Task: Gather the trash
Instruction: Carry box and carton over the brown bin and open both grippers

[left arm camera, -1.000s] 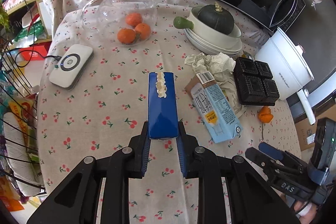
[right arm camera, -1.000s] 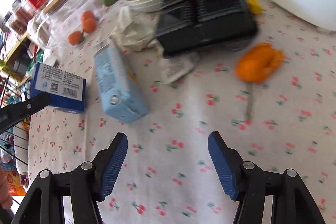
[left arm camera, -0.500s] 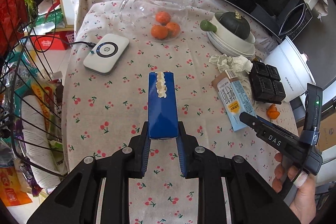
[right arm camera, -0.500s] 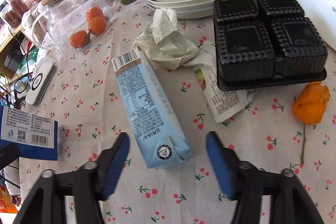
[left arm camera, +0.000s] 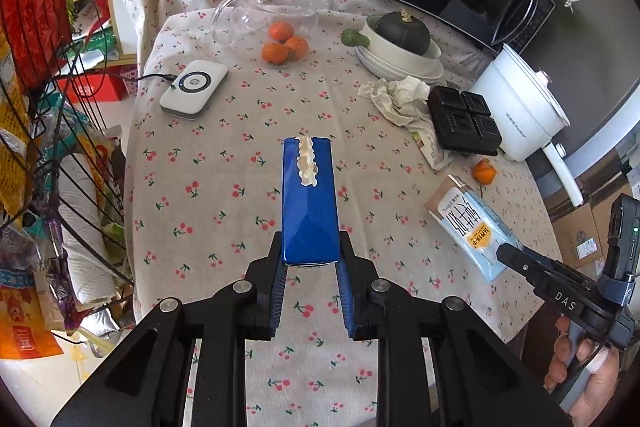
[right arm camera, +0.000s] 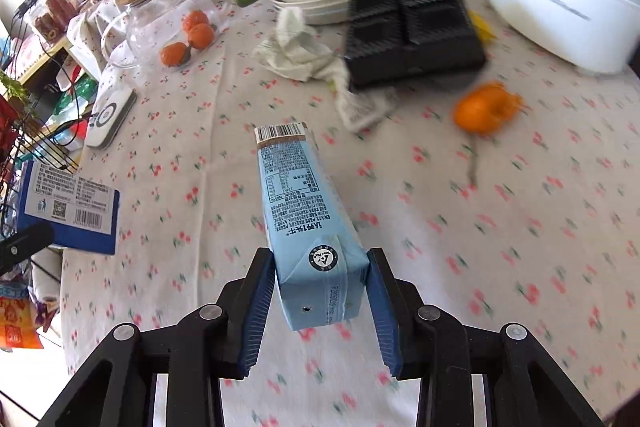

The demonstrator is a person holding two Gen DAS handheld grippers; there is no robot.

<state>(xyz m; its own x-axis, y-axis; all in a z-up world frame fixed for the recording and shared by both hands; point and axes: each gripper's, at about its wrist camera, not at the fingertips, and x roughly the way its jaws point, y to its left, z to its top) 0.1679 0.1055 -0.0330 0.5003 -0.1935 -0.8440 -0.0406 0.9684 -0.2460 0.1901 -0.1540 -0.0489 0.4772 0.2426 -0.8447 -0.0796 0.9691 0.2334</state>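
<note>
Hand-held gripper [right arm camera: 320, 291] around milk carton [right arm camera: 304, 203]

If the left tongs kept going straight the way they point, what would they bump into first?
Probably just the cherry-print tablecloth. The left tongs already hold the dark blue carton, whose far end would likely land on bare cloth first; depth is unclear.

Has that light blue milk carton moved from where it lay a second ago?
Yes. The light blue milk carton has left its spot beside the crumpled paper and black tray, coming toward the table's near edge.
</note>
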